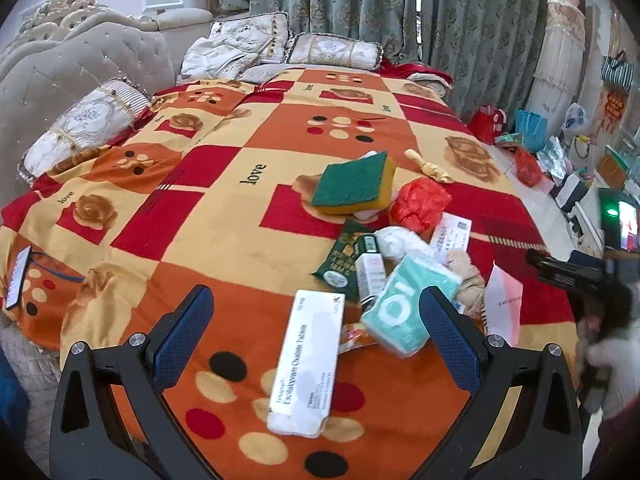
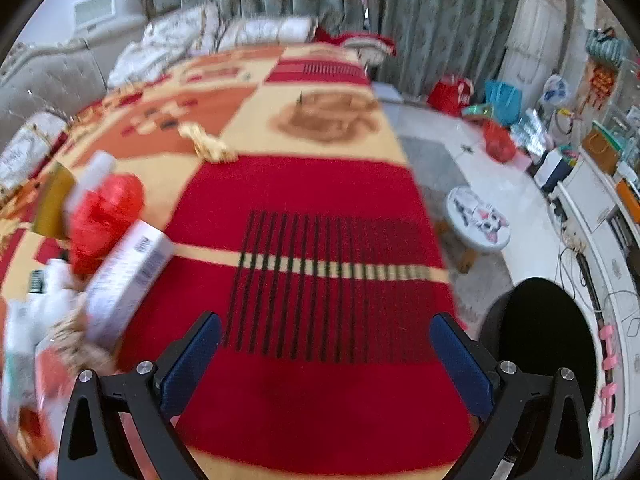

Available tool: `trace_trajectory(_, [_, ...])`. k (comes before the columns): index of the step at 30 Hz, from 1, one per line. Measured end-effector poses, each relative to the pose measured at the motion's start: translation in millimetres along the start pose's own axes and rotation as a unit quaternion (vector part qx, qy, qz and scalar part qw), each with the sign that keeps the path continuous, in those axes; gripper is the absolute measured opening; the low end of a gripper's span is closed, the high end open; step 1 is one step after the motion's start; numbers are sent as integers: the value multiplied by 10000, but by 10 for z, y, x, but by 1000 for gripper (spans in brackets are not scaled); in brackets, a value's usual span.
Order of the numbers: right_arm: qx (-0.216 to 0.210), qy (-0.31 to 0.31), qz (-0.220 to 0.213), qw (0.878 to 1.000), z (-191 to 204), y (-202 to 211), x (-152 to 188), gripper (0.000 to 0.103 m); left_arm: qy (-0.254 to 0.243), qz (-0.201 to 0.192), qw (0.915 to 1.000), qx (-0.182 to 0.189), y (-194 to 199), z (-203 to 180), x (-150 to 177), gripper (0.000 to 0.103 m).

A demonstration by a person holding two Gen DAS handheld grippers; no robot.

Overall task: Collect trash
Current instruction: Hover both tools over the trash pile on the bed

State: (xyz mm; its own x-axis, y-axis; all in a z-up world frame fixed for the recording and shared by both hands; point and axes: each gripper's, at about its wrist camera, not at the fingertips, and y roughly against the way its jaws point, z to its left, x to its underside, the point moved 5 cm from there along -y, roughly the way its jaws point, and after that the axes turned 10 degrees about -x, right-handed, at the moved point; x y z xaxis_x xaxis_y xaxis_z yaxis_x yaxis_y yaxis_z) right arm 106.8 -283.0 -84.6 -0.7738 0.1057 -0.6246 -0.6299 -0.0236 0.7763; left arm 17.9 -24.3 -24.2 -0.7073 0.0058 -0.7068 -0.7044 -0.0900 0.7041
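Note:
A heap of trash lies on a bed with a red, orange and cream blanket (image 1: 224,184). In the left wrist view my left gripper (image 1: 316,324) is open just above a long white tablet box (image 1: 308,364), which lies between its fingers. Beyond it are a teal tissue pack (image 1: 408,304), a green packet (image 1: 344,258), a small white box (image 1: 370,276), a crumpled red plastic bag (image 1: 420,202), a green and yellow sponge (image 1: 352,184) and white paper slips (image 1: 452,234). My right gripper (image 2: 326,356) is open and empty over bare red blanket (image 2: 320,200), with the blurred heap (image 2: 108,248) to its left.
Pillows (image 1: 84,120) and a tufted headboard (image 1: 80,56) are at the bed's far left. A phone (image 1: 18,276) lies at the left edge. Right of the bed are a round black bin (image 2: 540,344), a small stool (image 2: 478,220), bags (image 2: 496,140) and white cabinets (image 2: 592,216).

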Motion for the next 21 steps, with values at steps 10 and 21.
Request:
trace_trajectory(10, [-640, 170, -923, 9935, 536, 785, -73, 103, 60, -329, 9994, 20, 180, -116, -148, 102])
trace_trajectory(21, [-926, 287, -1354, 9860, 888, 1078, -104, 103, 195, -545, 9983, -46, 253, -49, -241, 102])
